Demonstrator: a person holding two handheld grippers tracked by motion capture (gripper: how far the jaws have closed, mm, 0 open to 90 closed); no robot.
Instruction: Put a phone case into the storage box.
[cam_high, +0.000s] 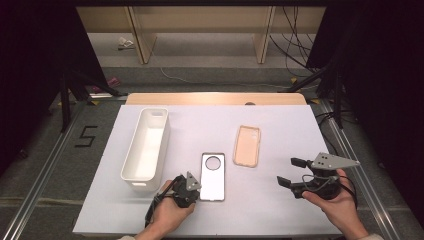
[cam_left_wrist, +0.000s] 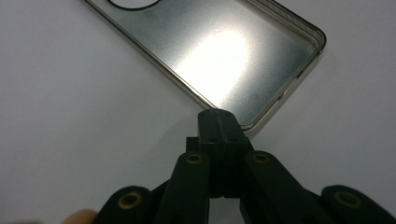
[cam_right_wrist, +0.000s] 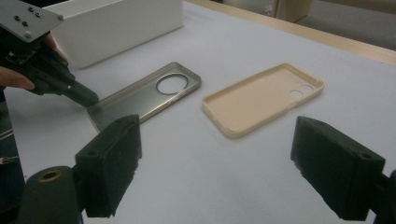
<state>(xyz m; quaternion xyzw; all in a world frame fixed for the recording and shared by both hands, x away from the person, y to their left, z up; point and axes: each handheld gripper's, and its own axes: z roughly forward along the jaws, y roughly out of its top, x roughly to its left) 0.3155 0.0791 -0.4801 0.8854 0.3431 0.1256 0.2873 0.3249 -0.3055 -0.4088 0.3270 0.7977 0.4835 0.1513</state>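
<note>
A grey translucent phone case (cam_high: 213, 175) (cam_left_wrist: 224, 51) (cam_right_wrist: 149, 91) lies flat near the table's front, its round camera hole at the far end. My left gripper (cam_high: 199, 191) (cam_left_wrist: 218, 116) (cam_right_wrist: 88, 99) is shut on its near left corner, which is hidden under the tips. A beige phone case (cam_high: 247, 146) (cam_right_wrist: 261, 95) lies open side up to the right and farther back. My right gripper (cam_high: 291, 171) (cam_right_wrist: 215, 140) is open with nothing between its jaws, to the right of both cases and pointing left at them.
A long white bin (cam_high: 146, 150) (cam_right_wrist: 116, 25) stands empty at the left, lengthwise front to back. A white sheet (cam_high: 280, 215) covers the table, with a wooden edge (cam_high: 215, 98) at the back.
</note>
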